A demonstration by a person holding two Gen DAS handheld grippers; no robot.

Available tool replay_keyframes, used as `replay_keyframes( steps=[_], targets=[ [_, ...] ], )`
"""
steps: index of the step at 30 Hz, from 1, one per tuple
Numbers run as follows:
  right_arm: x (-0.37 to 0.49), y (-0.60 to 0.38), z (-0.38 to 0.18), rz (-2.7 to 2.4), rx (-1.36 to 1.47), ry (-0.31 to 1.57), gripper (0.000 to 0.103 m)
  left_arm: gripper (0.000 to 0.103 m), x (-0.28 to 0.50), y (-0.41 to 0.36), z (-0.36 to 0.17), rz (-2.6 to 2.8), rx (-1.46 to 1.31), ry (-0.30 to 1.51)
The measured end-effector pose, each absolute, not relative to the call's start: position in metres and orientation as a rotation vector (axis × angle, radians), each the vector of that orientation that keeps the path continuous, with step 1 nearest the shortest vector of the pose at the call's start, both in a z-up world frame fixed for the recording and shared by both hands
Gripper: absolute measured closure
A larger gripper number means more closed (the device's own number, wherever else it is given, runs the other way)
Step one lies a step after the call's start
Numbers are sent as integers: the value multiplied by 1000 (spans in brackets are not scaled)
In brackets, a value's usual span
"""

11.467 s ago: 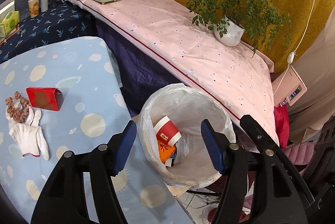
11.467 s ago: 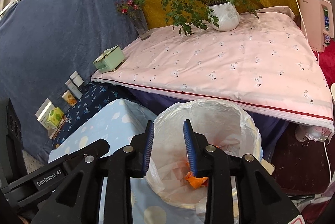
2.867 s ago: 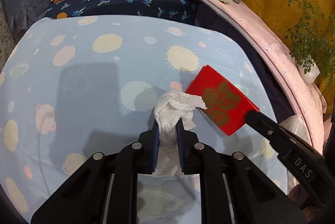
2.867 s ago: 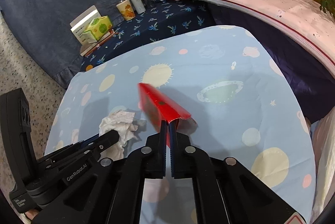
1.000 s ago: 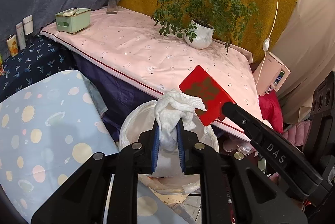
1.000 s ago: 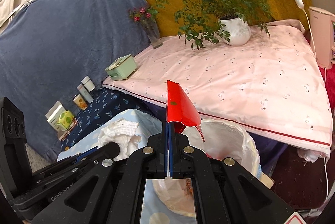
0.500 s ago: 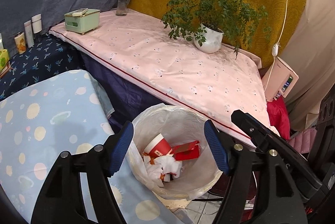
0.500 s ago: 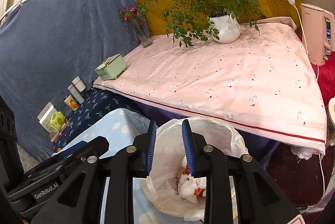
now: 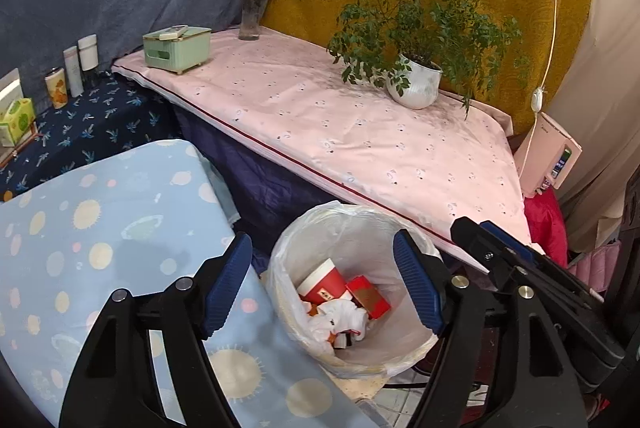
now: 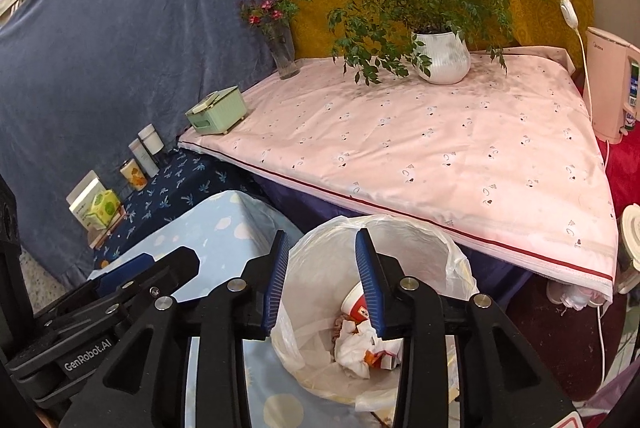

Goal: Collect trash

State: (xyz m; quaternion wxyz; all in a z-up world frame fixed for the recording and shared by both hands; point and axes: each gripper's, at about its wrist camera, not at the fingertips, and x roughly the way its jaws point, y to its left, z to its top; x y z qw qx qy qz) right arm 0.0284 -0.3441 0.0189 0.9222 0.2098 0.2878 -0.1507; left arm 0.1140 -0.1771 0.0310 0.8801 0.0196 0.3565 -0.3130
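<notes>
A white bin lined with a plastic bag (image 9: 412, 344) stands on the floor beside the blue table. Inside lie a red paper cup (image 9: 320, 282), a red box (image 9: 368, 296) and crumpled white tissue (image 9: 338, 316). My left gripper (image 9: 322, 288) is wide open and empty, above the bin's mouth. My right gripper (image 10: 322, 284) is open and empty, also above the bin (image 10: 452, 260). The cup (image 10: 354, 302) and tissue (image 10: 352, 346) show between and under its fingers. The right gripper's arm crosses the right of the left wrist view (image 9: 520, 268).
The blue planet-print table (image 9: 100, 228) lies left of the bin. Behind it a pink-covered table (image 9: 340, 123) carries a green box (image 9: 176, 47), a flower vase (image 9: 250, 15) and a potted plant (image 9: 416, 87). Bottles and cartons (image 9: 72, 71) stand at far left. A pink appliance (image 9: 548, 155) is on the right.
Both grippers let go over the bin: the tissue and the red box dropped in. In the last half second the jaws stayed open and the view shifted slightly.
</notes>
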Motion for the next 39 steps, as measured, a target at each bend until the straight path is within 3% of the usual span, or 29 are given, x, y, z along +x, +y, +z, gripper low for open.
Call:
replay_keyframes(
  steps=[4,10,14,19,36,39],
  targets=[
    [27,-333,20,-329,379,611,61,29,111,-166,27,-619,62,734],
    [22,-323,18,-336,331,638,35,26,106,-148,15,-555,90,734],
    [19,-315,15,-352,294,665,25,20,104,-139,10,-531,99,739],
    [18,-305,9,-358,243,702,18,15,100,-129,6,-501,97,737],
    [10,-286,-21,-373,179,801,13,11,88,-110,-26,-452,106,787],
    [7,-284,-29,-372,183,817,7,11,85,-110,-30,-446,114,786]
  ],
)
